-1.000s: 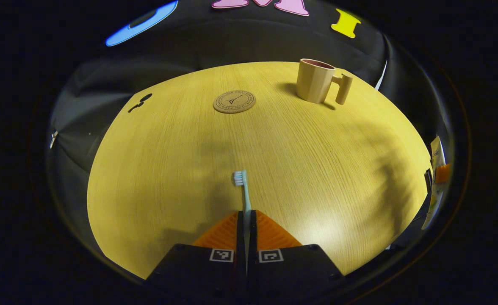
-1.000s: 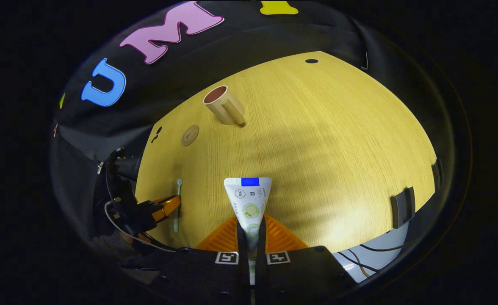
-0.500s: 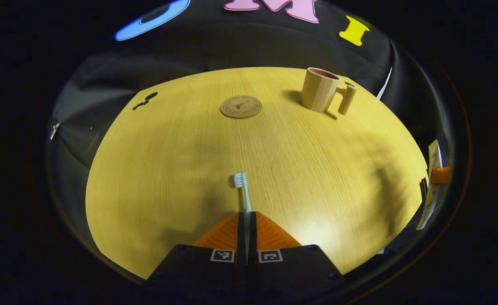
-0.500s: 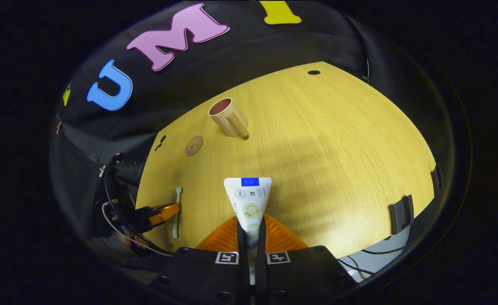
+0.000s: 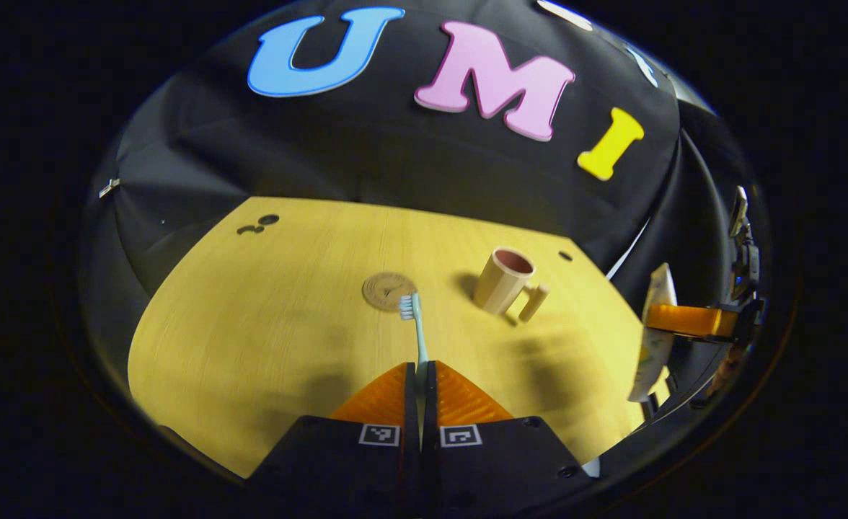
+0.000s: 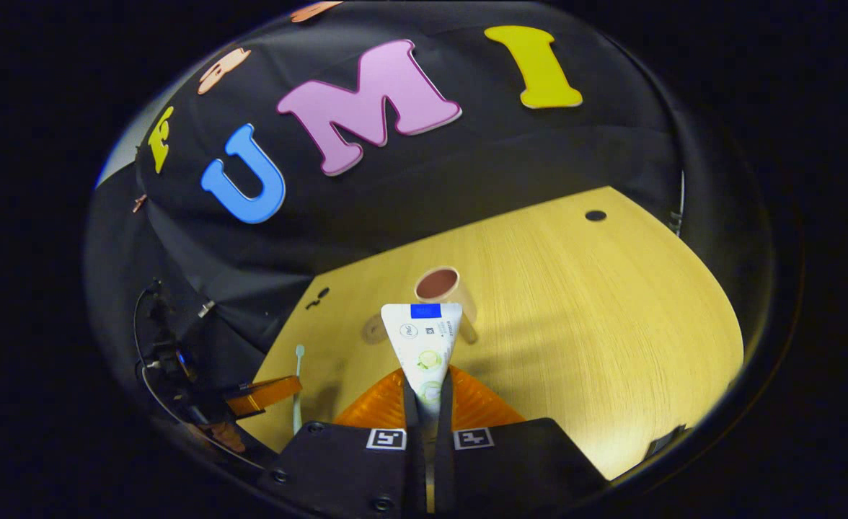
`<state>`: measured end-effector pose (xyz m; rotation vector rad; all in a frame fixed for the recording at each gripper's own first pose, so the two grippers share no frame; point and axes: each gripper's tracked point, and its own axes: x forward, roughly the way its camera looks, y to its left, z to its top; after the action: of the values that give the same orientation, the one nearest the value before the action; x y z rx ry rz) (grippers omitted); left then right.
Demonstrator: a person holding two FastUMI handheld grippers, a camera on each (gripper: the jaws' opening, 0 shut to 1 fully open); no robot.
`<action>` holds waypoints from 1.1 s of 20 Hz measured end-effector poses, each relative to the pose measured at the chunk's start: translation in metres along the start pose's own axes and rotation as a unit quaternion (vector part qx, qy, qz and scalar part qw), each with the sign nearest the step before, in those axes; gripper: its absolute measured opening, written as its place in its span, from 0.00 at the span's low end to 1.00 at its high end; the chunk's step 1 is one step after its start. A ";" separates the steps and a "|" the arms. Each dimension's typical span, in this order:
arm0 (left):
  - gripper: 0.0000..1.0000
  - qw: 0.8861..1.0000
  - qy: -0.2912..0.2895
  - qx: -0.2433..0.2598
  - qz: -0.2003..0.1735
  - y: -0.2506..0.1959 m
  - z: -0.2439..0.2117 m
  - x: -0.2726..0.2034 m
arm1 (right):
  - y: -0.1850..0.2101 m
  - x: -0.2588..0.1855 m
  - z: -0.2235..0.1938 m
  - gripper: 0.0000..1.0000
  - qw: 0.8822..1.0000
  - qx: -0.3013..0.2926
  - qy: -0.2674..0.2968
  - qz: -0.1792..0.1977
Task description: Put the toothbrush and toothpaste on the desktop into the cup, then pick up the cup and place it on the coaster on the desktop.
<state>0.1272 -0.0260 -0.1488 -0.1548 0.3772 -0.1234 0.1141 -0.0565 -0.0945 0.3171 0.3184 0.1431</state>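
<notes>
The desktop (image 5: 265, 339) carries the cup (image 5: 502, 280) beside the coaster (image 5: 386, 290), both empty. The right gripper (image 6: 427, 393) clamps the toothpaste (image 6: 422, 346), the left gripper (image 5: 420, 378) the toothbrush (image 5: 415, 328), both in the air. The cup's mouth is narrow, so either one may strike the rim and tip it.

The tabletop (image 5: 265, 339) is pale yellow wood with fine straight grain. The cup (image 5: 502, 280) near its far edge is beige outside and dull reddish-brown inside. The round coaster (image 5: 384, 290) is tan with a dark printed emblem. The toothbrush (image 5: 417, 331) has a light blue-green handle and white bristles. The toothpaste (image 6: 424, 346) tube is white with a blue band at its end and green round marks.
</notes>
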 end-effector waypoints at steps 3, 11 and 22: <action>0.06 0.999 -0.042 -0.017 -0.011 -0.017 0.026 -0.011 | 0.001 0.030 0.047 0.09 0.998 -0.010 -0.056 0.030; 0.06 0.997 -0.070 -0.038 0.013 -0.032 0.033 -0.031 | 0.014 0.122 0.130 0.08 0.984 -0.034 -0.148 0.092; 0.06 0.994 -0.066 -0.065 0.063 -0.038 0.004 -0.037 | -0.006 0.225 0.093 0.09 0.985 -0.081 -0.122 0.093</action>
<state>0.0915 -0.0572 -0.1253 -0.2666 0.2613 0.0364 0.3571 -0.0468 -0.0767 0.2005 0.0325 0.3099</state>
